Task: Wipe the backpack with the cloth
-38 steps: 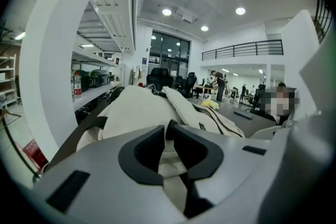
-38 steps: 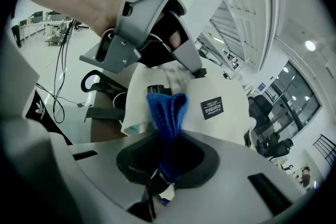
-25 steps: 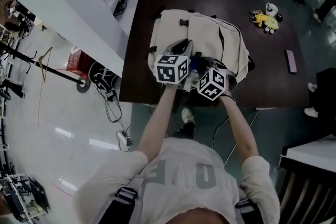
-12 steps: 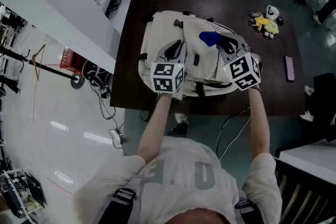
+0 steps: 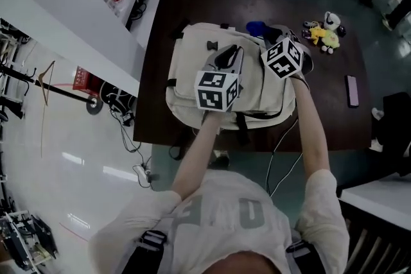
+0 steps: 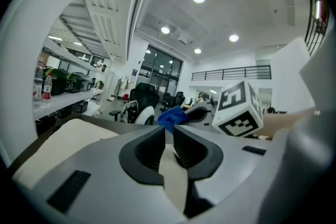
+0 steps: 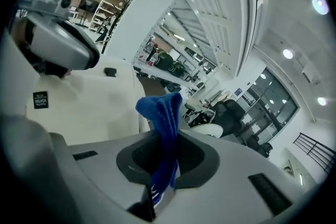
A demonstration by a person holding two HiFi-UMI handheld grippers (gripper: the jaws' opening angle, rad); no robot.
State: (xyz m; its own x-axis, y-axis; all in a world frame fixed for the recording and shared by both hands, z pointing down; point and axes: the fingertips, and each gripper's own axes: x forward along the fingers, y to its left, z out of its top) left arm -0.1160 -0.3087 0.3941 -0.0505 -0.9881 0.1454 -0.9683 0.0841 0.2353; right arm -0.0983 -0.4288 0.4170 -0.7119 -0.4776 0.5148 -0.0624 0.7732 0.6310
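The right gripper is closed on the blue cloth, which is pinched between the jaws and stands up out of them in a crumpled fold. In the head view this gripper is held at the far edge of the cream backpack, with the cloth touching the bag's top rim. Half a second earlier the cloth was pressed on the middle of the right side; a second ago it was at the near edge, so it has been carried up across the bag.

The left gripper is closed to a narrow slit, in which a strip of cream fabric is seen. It is kept on the backpack's middle panel, much as before.

The backpack lies flat on the dark table. A yellow plush toy lies well apart, near the far right corner.
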